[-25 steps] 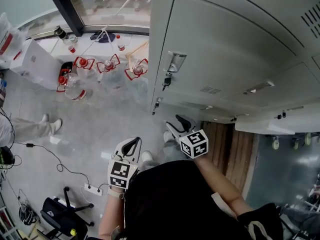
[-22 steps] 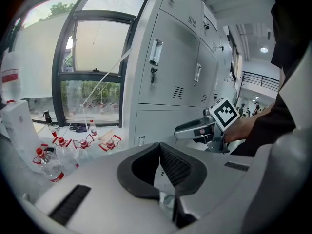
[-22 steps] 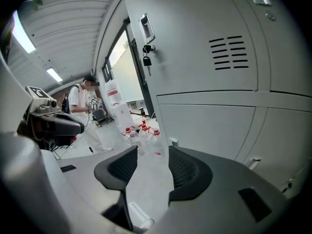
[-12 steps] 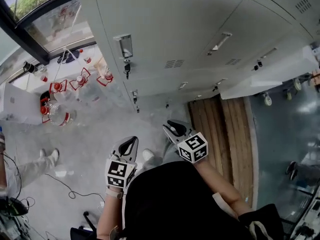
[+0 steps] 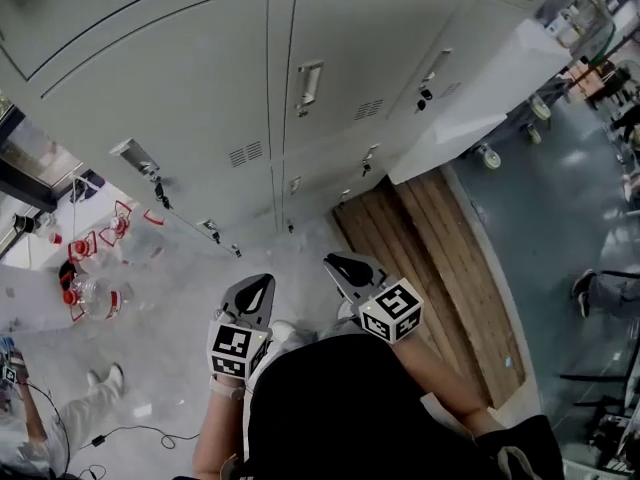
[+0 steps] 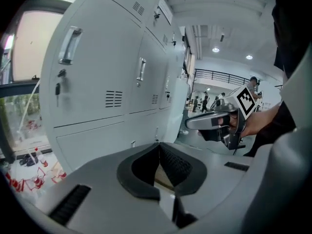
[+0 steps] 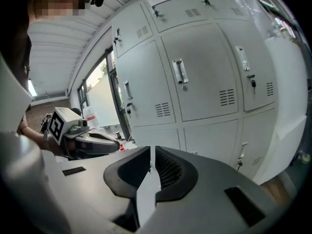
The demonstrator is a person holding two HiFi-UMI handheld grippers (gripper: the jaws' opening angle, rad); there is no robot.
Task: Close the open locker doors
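Holds left claw [image 5: 258,284] clenched, empty; shows right claw [image 5: 338,264] just closing, clenched on nothing; faces lockers [image 5: 190,98], open door [image 5: 470,108] far right.

Locker area in a large workshop-type hall. Evidence: a bank of grey steel lockers [image 5: 300,88] with vents, handles and keys, ahead of the left hand-held gripper [image 5: 258,286]; polished concrete floor [image 5: 170,258]; water jugs [image 5: 95,296] by a window [image 6: 24,57] to its left; railed mezzanine [image 6: 222,74] off to its right.

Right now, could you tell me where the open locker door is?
In the head view, the open grey metal locker door juts out at upper right, above the brown wooden floor planks.
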